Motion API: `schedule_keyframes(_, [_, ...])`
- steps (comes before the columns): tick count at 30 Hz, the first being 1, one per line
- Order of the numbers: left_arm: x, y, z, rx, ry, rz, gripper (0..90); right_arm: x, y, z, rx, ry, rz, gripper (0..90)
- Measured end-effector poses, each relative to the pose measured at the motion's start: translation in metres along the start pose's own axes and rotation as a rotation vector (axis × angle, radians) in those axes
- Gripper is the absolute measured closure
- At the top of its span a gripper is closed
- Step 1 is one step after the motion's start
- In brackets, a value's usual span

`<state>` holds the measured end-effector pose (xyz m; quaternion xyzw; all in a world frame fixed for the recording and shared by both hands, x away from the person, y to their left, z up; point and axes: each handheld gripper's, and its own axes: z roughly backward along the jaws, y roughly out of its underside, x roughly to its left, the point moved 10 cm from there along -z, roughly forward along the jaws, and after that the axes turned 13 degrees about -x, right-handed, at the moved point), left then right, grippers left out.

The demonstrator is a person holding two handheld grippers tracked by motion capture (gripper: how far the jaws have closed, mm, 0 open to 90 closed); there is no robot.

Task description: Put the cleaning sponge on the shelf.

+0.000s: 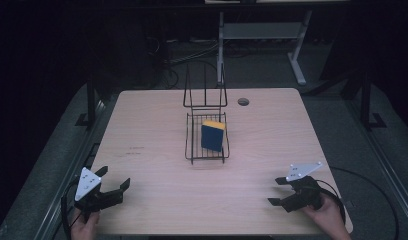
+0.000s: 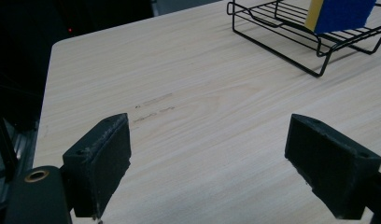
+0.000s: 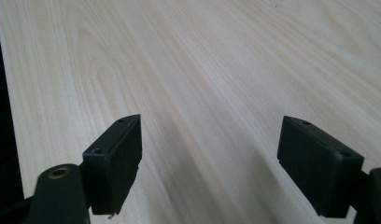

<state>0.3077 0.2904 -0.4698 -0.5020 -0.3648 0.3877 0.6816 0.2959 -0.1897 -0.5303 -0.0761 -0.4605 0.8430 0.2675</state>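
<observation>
1. In the left gripper view, the sponge (image 2: 340, 14) is cut off by the top edge, and the wire rack (image 2: 291, 42) runs past the top and right edges.
2. The faint marks (image 2: 153, 108) on the table (image 2: 216, 116) are too small to read.
3. In the high view, both of the person's hands are cut off by the bottom edge.

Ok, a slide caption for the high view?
Sponge leaning in wire rack; both tongs open, left and right, near the table's front edge.
</observation>
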Motion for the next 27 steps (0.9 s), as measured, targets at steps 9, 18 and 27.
schedule_keyframes(9, [0.001, 0.000, 0.001, -0.002, -0.002, -0.003, 13.9, 0.007, 0.010, 0.008, -0.007, 0.013, 0.000, 21.7])
schedule_keyframes(18, [-0.001, 0.000, 0.001, 0.001, -0.001, -0.003, 13.9, 0.015, 0.015, 0.016, -0.029, 0.024, -0.004, 21.4])
schedule_keyframes(27, [0.000, 0.000, 0.001, 0.000, 0.000, -0.001, 13.9, 0.023, 0.023, 0.018, -0.056, 0.036, -0.014, 19.9])
